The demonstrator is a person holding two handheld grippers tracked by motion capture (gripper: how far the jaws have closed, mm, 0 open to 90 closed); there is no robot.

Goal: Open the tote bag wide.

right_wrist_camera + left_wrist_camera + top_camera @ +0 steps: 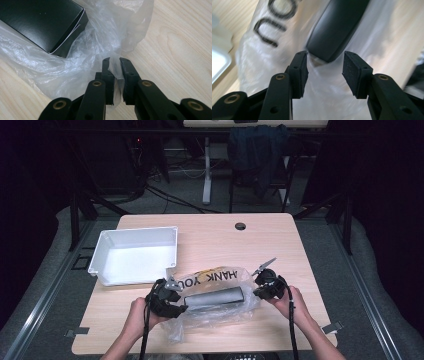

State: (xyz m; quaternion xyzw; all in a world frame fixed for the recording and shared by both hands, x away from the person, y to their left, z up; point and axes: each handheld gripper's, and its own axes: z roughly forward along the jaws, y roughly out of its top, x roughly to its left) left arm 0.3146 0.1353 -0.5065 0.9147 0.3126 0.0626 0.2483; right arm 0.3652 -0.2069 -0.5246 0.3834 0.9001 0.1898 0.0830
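Observation:
A clear plastic bag (220, 276) printed with dark letters lies crumpled at the table's near middle, and a long black box (213, 297) lies in its folds. My left gripper (180, 306) is at the box's left end. Its jaws stand open on either side of the box's rounded end (337, 27), over the bag (274, 30), without touching it. My right gripper (257, 291) is at the bag's right edge. In the right gripper view it (114, 62) is shut on a fold of the plastic bag (100, 32), just short of the box's corner (42, 22).
An empty white bin (137, 231) stands at the table's left, just behind the bag. A round cable hole (240, 226) sits near the far edge of the wooden table (225, 240). A chair and table legs stand beyond in the dark.

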